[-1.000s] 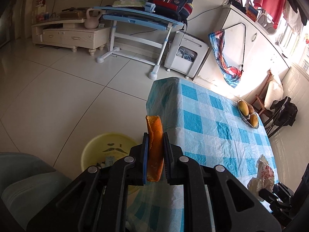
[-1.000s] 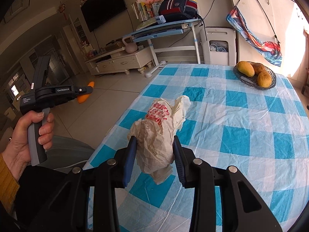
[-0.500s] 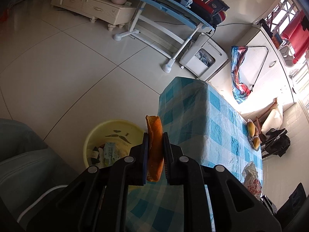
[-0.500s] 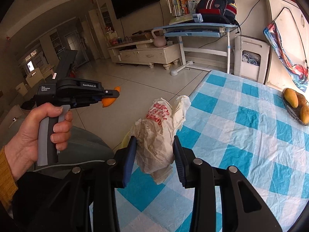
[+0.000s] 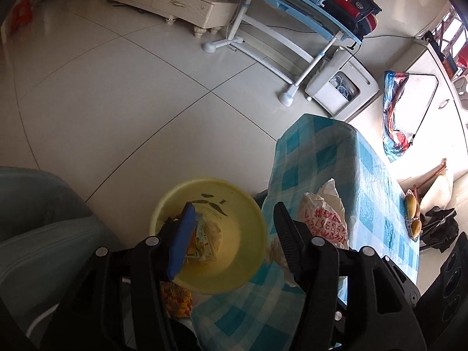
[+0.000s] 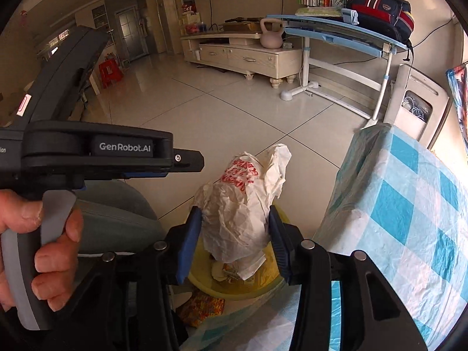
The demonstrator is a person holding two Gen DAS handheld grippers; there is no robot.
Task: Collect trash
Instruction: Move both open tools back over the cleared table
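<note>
My right gripper (image 6: 235, 241) is clamped on the crumpled white plastic bag (image 6: 242, 204), holding it above the yellow bin (image 5: 209, 237) beside the checked table (image 5: 345, 175); my left gripper (image 5: 231, 234) hangs over the bin with its fingers spread wide and nothing between them. I judge the bag light, soft and slippery. A grip across its bunched middle looks soundest; loose edges may slide out.

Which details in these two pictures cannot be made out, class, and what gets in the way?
- Left wrist view: part of the yellow basin floor and the trash in it, behind the open left tool.
- Right wrist view: most of the basin, behind the crumpled plastic bag clamped in the right tool.
- Both views: the bag's red print, too creased to read.
- Left view: the fruit bowl, tiny at the edge.
</note>
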